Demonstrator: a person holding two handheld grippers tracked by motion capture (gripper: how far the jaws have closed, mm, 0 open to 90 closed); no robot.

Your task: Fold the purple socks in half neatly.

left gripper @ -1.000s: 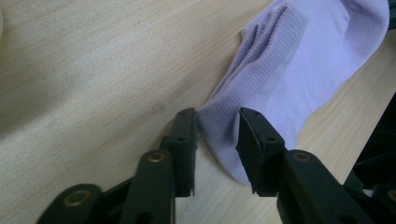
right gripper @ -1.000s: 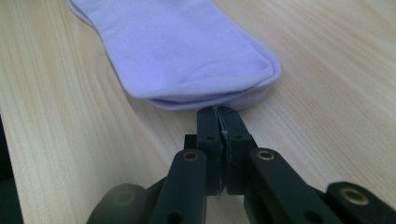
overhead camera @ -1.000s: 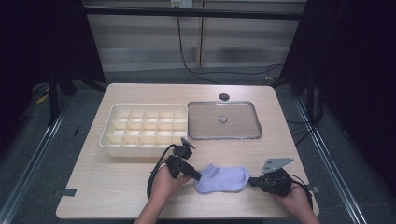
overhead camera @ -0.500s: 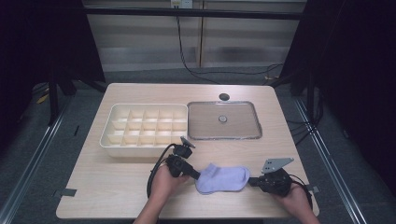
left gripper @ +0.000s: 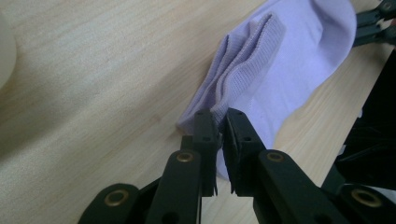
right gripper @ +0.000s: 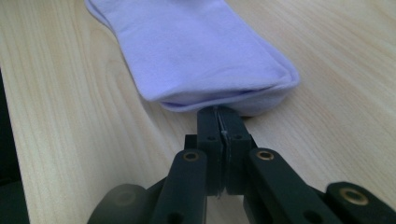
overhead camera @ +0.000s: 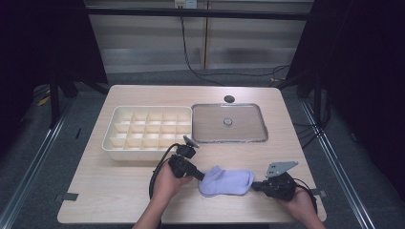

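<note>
A pale lilac sock (overhead camera: 227, 181) lies flat on the wooden table near the front edge, between my two grippers. My left gripper (overhead camera: 199, 176) is at the sock's left end. Its jaws have just been closing, and in the left gripper view (left gripper: 220, 119) they pinch the ribbed cuff (left gripper: 247, 60). My right gripper (overhead camera: 255, 186) is at the sock's right end. In the right gripper view (right gripper: 219, 112) its jaws are shut tight on the edge of the folded sock (right gripper: 196, 51).
A white box with several small compartments (overhead camera: 114, 145) stands behind the left hand. A flat metal lid with a small knob (overhead camera: 210, 124) lies to its right. A dark round hole (overhead camera: 229, 99) sits near the table's far edge.
</note>
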